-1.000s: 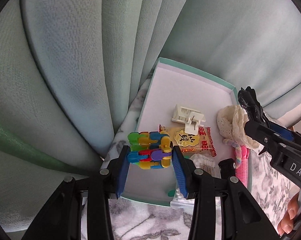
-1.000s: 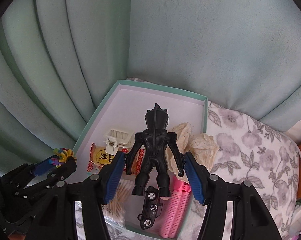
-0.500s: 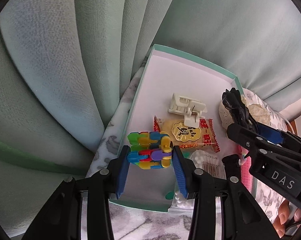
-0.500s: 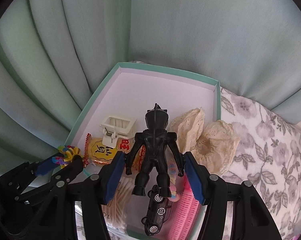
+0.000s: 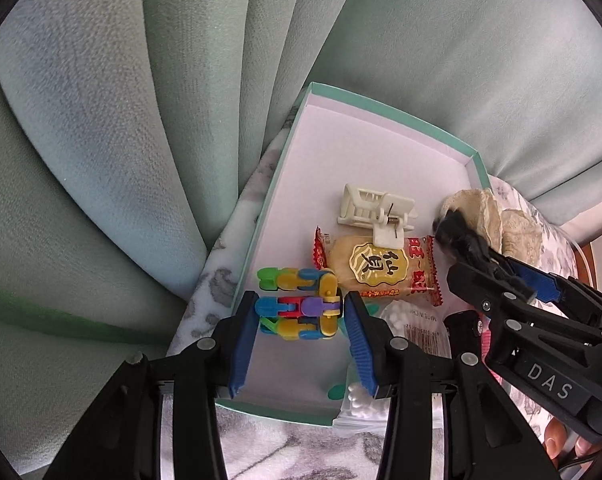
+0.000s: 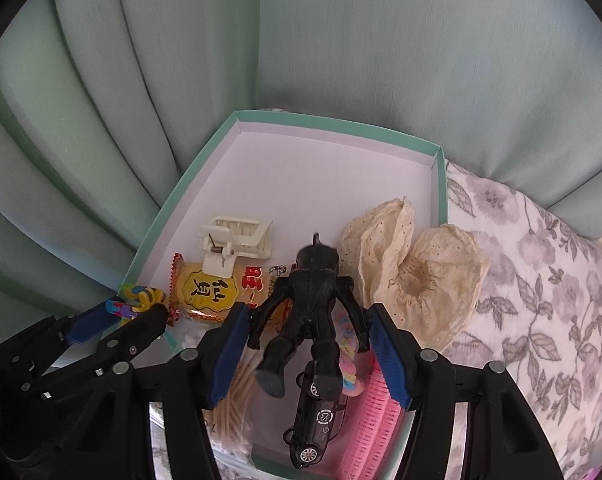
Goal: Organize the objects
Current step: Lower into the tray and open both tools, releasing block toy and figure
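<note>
Right gripper (image 6: 309, 346) pinches black figure (image 6: 311, 300), head pointing away; left gripper (image 5: 301, 320) seemingly grips block toy (image 5: 299, 304) crosswise.

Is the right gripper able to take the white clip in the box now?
Probably not yet. The right gripper is shut on the black figure, so it must release that first. Otherwise the white clip lies uncovered on the box floor, its end resting on the snack packet.

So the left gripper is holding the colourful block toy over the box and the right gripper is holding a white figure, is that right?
Not quite. The figure in the right gripper is black, not white; the right wrist view shows it clearly. The rest holds: the left gripper is holding the colourful block toy over the box.
</note>
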Motion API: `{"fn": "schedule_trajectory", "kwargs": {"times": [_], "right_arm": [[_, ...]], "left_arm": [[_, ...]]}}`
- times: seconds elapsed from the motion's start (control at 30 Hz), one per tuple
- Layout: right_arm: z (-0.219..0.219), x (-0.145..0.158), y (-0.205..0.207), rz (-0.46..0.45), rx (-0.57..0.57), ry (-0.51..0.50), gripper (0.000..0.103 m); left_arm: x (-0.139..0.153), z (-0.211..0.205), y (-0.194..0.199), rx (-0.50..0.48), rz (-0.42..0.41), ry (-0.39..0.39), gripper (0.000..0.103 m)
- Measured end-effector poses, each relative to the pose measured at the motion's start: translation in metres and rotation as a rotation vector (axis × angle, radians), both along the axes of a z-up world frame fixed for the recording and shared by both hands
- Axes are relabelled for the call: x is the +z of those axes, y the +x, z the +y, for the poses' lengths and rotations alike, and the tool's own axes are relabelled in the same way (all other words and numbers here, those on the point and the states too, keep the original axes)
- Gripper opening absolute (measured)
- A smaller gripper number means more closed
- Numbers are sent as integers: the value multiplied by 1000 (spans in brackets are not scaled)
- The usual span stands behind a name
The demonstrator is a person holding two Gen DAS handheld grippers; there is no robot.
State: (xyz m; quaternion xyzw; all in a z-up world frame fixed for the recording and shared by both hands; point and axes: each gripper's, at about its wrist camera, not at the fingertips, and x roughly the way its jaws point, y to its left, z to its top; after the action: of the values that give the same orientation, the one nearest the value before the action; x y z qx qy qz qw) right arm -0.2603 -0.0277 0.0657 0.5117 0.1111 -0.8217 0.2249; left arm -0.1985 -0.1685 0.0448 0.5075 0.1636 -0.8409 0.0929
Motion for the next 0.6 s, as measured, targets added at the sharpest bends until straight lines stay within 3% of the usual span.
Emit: {"fn": "schedule_trajectory", "kwargs": {"times": [0.2,0.6], "right_arm": [[2,-2,2,-16,-5,-3,64],[16,13,8,-3,-20,-25,67]], "left_arm": [[3,1,5,1,-11,-1,56],[20,2,18,-5,14,-8,61]]}}
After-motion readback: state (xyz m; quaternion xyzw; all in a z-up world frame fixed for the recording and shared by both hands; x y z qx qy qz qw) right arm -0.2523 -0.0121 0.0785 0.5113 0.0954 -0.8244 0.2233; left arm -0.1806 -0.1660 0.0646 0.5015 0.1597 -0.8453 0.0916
